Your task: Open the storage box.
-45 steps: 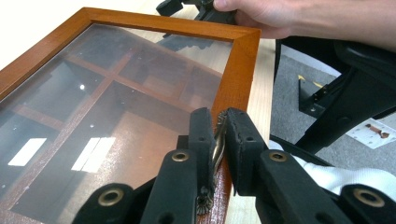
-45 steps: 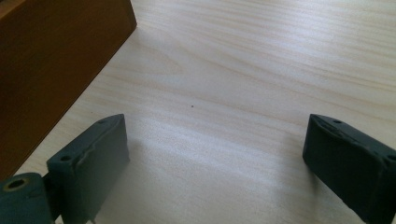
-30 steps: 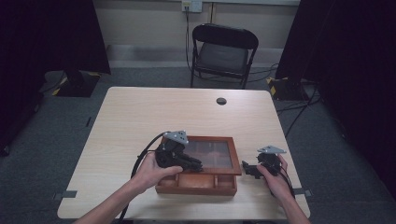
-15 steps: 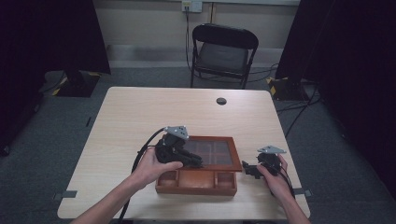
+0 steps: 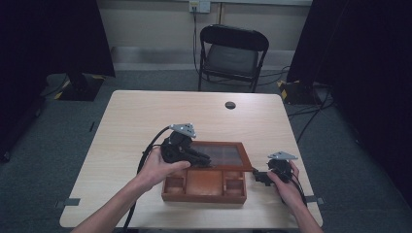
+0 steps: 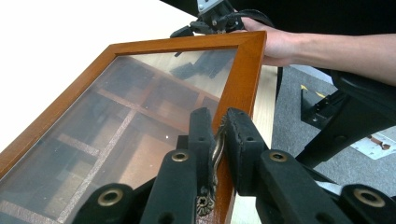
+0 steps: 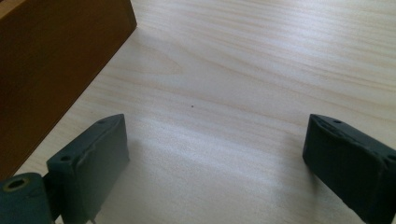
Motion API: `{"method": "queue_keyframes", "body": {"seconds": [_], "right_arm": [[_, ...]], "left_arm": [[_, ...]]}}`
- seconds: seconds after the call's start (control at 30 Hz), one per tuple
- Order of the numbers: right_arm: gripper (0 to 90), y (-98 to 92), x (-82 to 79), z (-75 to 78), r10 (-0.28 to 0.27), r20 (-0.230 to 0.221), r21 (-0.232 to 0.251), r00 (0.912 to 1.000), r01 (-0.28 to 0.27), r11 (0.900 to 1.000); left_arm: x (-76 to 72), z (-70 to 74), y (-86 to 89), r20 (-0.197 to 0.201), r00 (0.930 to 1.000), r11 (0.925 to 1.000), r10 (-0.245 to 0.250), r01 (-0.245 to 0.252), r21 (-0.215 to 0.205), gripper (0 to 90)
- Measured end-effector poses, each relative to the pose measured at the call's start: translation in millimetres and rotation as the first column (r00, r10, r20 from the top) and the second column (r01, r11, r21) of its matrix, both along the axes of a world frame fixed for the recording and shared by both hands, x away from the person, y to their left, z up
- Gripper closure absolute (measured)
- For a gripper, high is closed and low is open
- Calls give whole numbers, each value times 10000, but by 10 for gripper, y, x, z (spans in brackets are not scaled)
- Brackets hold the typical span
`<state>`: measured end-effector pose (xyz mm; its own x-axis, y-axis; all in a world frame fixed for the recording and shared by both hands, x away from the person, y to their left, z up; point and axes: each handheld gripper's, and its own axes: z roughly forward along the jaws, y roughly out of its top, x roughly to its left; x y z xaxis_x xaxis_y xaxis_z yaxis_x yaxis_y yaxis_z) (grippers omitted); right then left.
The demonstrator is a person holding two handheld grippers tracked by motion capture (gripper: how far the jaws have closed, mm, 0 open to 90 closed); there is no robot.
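Note:
A brown wooden box [image 5: 204, 198] with several compartments sits near the table's front edge. Its glass-paned lid [image 5: 221, 155] is tilted up from the front, hinged at the back. My left gripper [image 5: 206, 161] is shut on the small metal clasp [image 6: 216, 151] on the lid's wooden frame [image 6: 243, 70]; the left gripper [image 6: 218, 126] pinches it between both pads. My right gripper [image 5: 257, 175] rests on the table just right of the box, open with nothing between its fingers. In the right gripper view the right gripper [image 7: 215, 144] hovers over bare tabletop beside the box wall [image 7: 51, 60].
A small dark round disc [image 5: 230, 105] lies near the table's far edge. A black folding chair [image 5: 233, 53] stands behind the table. The left gripper's cable [image 5: 145, 155] runs back along the person's left forearm. Dark curtains hang on both sides.
The left gripper has lifted the lid's front edge a little higher, showing more of the compartments. The right gripper has stayed put.

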<state>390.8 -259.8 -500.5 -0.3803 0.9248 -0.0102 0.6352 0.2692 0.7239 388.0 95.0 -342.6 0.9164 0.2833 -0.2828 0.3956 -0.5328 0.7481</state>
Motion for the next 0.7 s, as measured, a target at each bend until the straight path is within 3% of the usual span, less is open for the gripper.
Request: {"method": "queue_keyframes", "body": {"seconds": [0.37, 0.7], "right_arm": [[62, -1, 1, -2, -12, 10, -34, 10000, 12, 10000], [62, -2, 1, -1, 15, 9, -32, 10000, -15, 10000]], "left_arm": [[37, 78, 0, 171, 9996, 9997, 206, -203, -130, 810], [68, 91, 13, 83, 9997, 9993, 219, -217, -289, 810]]}}
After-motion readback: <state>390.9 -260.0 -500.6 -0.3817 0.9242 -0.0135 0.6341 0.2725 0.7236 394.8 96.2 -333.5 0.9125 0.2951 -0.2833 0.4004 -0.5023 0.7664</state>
